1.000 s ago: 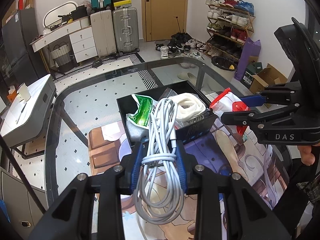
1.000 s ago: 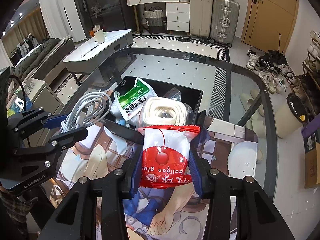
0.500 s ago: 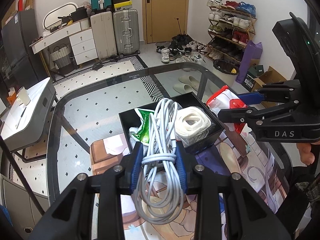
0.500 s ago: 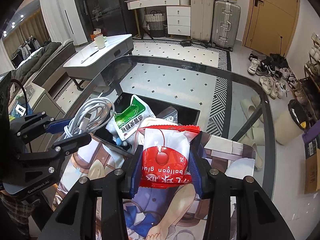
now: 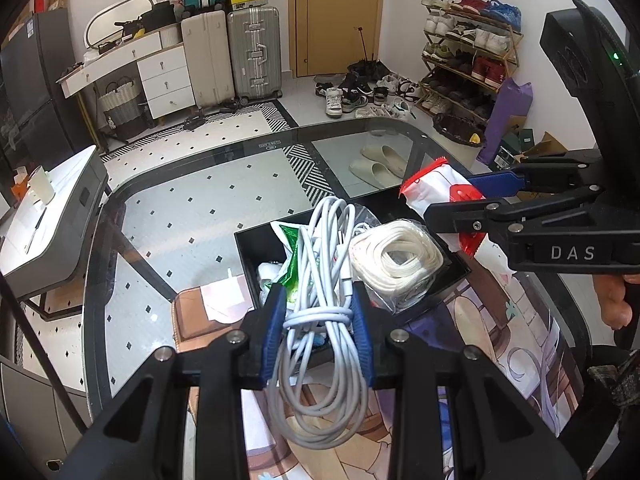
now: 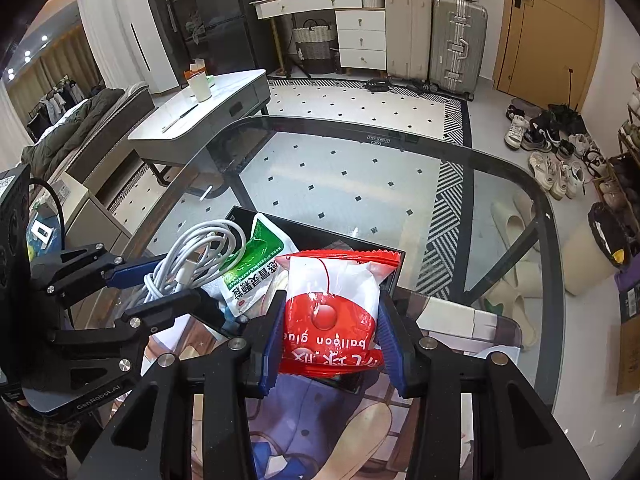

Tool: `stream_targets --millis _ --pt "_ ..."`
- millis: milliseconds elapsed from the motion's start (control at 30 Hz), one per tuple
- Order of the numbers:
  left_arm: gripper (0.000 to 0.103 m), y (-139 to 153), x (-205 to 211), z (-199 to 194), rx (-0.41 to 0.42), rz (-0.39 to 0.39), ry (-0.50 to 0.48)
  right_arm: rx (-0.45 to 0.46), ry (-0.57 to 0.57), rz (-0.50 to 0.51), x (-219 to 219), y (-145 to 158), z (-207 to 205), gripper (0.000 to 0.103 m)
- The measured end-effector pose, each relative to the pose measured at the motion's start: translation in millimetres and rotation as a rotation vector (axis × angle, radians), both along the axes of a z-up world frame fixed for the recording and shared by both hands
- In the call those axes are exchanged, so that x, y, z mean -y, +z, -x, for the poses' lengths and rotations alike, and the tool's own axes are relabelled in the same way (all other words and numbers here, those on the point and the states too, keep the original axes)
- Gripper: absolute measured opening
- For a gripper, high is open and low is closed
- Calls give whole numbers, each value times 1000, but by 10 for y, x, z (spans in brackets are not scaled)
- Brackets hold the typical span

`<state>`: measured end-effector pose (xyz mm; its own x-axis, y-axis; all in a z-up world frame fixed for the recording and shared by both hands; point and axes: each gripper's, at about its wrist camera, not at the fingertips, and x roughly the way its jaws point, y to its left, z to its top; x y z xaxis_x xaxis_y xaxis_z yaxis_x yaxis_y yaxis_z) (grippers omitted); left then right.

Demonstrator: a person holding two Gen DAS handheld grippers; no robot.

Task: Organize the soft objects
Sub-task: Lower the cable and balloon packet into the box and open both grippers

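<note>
Over the last second both grippers have carried their loads away from the black box point(image 5: 454, 282): it now looks smaller and sits farther up in both wrist views than it did a moment ago, with more of the printed mat point(image 5: 500, 344) showing below it. That suggests items are being moved out of the box toward the near edge of the glass table point(image 6: 360, 168), so sorting is mid-way, with nothing set down yet.

The left gripper point(image 5: 319, 330) is nearly closed, its blue pads pinching a white charging cable point(image 5: 320, 304) at the bundle's wrapped waist; smooth rubbery loops hang slack below and arch above the pads. The right gripper point(image 6: 332, 338) stands somewhat wider, clamped on both sides of a red-and-white packet point(image 6: 332, 312), a glossy, puffy pillow pouch with a crimped top seam, printed "balloon glue".

In the box, which rests at the mat's far edge, are a coil of flat white cord point(image 5: 394, 254) in crinkly clear film and a green-and-white sachet point(image 6: 250, 270), shiny and creased, leaning against the box's left side. Something pale lies under them, but it is too hidden to name. The box is rigid, matte and square-cornered; the table is smooth clear glass with a dark rounded rim, and the tiled floor shows through it.
</note>
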<state>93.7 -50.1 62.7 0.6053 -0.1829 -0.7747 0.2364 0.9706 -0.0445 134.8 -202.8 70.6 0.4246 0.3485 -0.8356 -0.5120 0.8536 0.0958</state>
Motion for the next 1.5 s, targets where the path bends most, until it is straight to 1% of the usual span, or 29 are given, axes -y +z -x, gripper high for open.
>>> stream_targets --millis 267,533,767,933,1000,1033,1167,1200,1233,1267,1333,1400,1433,1467,1500 --pt "30 -102 -21 -193 -25 10 5 -27 12 -16 -111 -122 -236 43" --pt "30 -241 -30 -346 -58 21 0 -67 30 0 -274 -340 -442 43" --pt "31 -341 -16 -393 -62 42 11 -101 30 24 -359 -573 -566 43" --pt "31 -338 -34 -415 -69 57 17 -112 25 10 -335 -608 -605 43" --pt "31 -342 -58 -427 -74 63 24 -110 26 -2 -316 -578 -596 46" --pt "32 -344 -59 -429 -76 65 25 -104 24 -5 -301 -565 -584 50" --pt "34 -330 -31 -434 -88 59 29 -94 16 -20 -233 -493 -531 51" --pt "36 -323 -32 -437 -87 58 31 -91 14 -23 -213 -464 -518 52" --pt "43 -311 -35 -438 -83 56 35 -87 11 -26 -189 -442 -502 55" --pt "47 -296 -31 -428 -77 58 36 -83 9 -32 -158 -415 -480 57" --pt "48 -271 -15 -419 -78 62 28 -73 1 -39 -108 -367 -447 64" --pt "53 -240 16 -392 -68 58 22 -61 -6 -48 -54 -313 -404 70" --pt "58 -221 19 -369 -61 58 17 -54 -10 -52 -30 -285 -377 74" --pt "60 -202 33 -351 -57 53 14 -45 -13 -57 -8 -257 -344 77" --pt "62 -184 42 -328 -52 45 13 -36 -15 -61 1 -232 -306 82"
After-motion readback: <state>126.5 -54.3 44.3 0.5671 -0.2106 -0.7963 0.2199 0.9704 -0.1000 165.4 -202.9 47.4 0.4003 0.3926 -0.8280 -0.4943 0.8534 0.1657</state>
